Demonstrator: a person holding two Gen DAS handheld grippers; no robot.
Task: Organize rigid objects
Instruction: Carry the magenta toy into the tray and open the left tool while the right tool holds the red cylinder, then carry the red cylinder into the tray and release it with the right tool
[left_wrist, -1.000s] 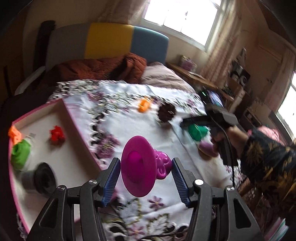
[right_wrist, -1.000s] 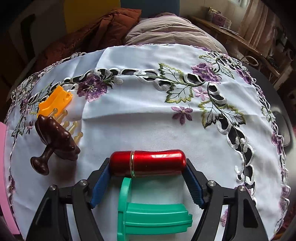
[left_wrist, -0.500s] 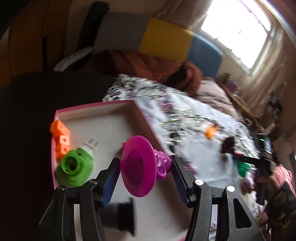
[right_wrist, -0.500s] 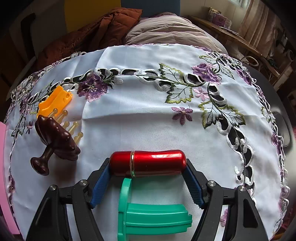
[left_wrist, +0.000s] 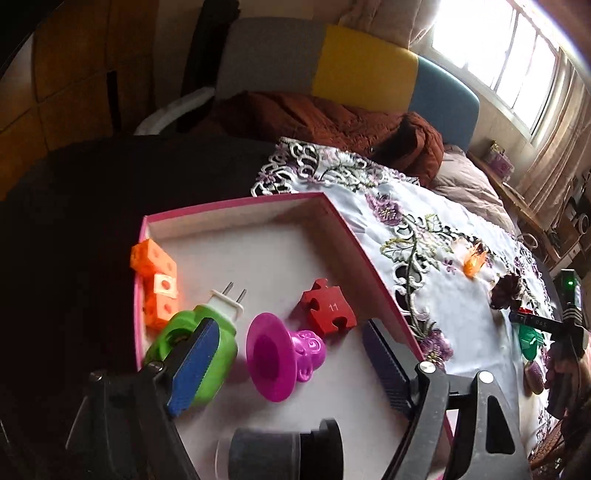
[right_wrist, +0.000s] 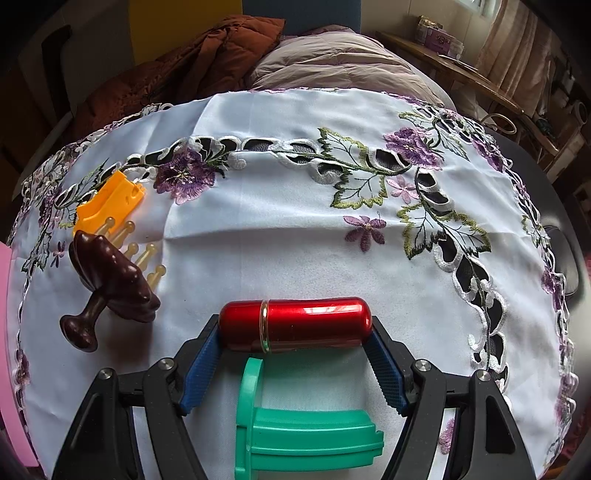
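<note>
In the left wrist view, a pink tray is seen on the surface, partly on a white cloth with purple flowers. At the left end of the tray, orange blocks are stacked against the wall. Just beside them a green plug is laid down, with its two metal pins pointing away. The left gripper is tipped down over the tray. Its jaws are opening and are spread wide. The pink toy cup is seen lying on its side between the jaws, on the tray floor, and it is not touched by the blue pads. The left pad is seen in front of the green plug. A red puzzle piece with the number 11 is found just behind the pink cup. A dark grey round thing is seen at the near edge of the tray. Farther right, on the cloth, an orange toy is seen well apart from the tray.

In the right wrist view, an orange comb is seen at the left on the cloth. A dark brown mushroom toy is laid partly over its teeth. The right gripper is pointed steeply down at the cloth. A shiny red capsule is held sideways between its jaws, one blue pad pressed on each end. A green plastic piece is seen lying on the cloth under the gripper, below the red capsule.
</note>
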